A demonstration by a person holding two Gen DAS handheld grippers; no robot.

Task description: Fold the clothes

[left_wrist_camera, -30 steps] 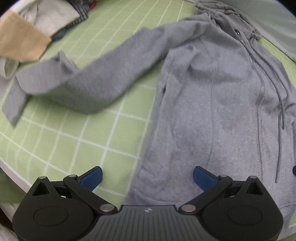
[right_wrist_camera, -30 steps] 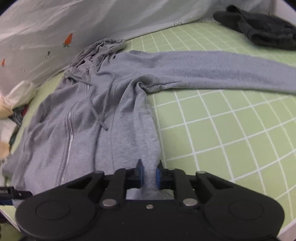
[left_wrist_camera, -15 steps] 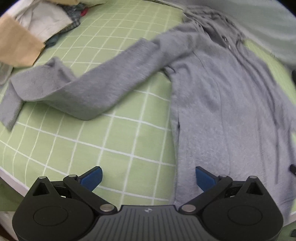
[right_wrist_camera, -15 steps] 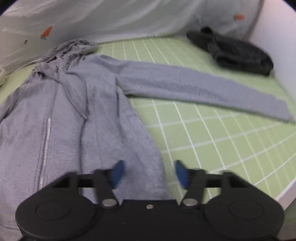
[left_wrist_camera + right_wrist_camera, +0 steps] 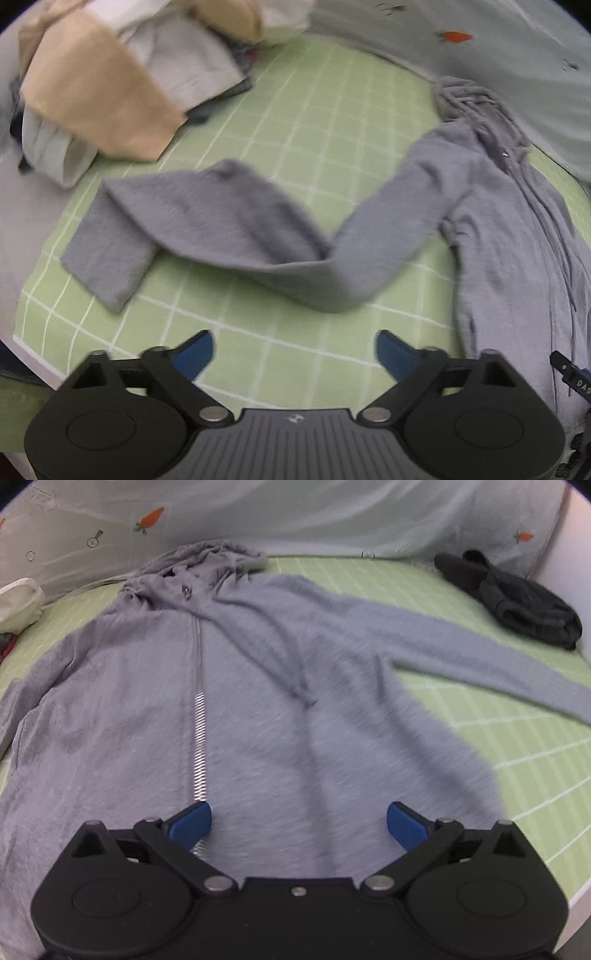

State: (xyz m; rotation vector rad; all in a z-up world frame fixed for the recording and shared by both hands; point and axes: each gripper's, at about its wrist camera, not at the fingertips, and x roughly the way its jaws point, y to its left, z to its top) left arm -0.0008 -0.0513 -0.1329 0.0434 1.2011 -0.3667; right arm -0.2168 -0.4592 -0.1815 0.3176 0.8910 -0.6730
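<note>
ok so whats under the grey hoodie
The grey hoodie lies flat on the green checked sheet, which shows all around it. Whatever sits beneath the body is covered, so that cannot be seen.

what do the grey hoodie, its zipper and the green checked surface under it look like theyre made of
Grey hoodie: soft knit, probably cotton-blend fleece; matte, slightly fuzzy, drapes in loose folds. Zipper: looks like metal; its teeth are silvery and catch the light. Green checked surface: seems a thin woven or printed sheet or mat; flat, matte, with white grid lines. Blur leaves its weave unclear.

Soft fleecy cloth hoodie (image 5: 258,709), shiny metal zipper (image 5: 198,746), matt plastic gripper (image 5: 299,821)
</note>
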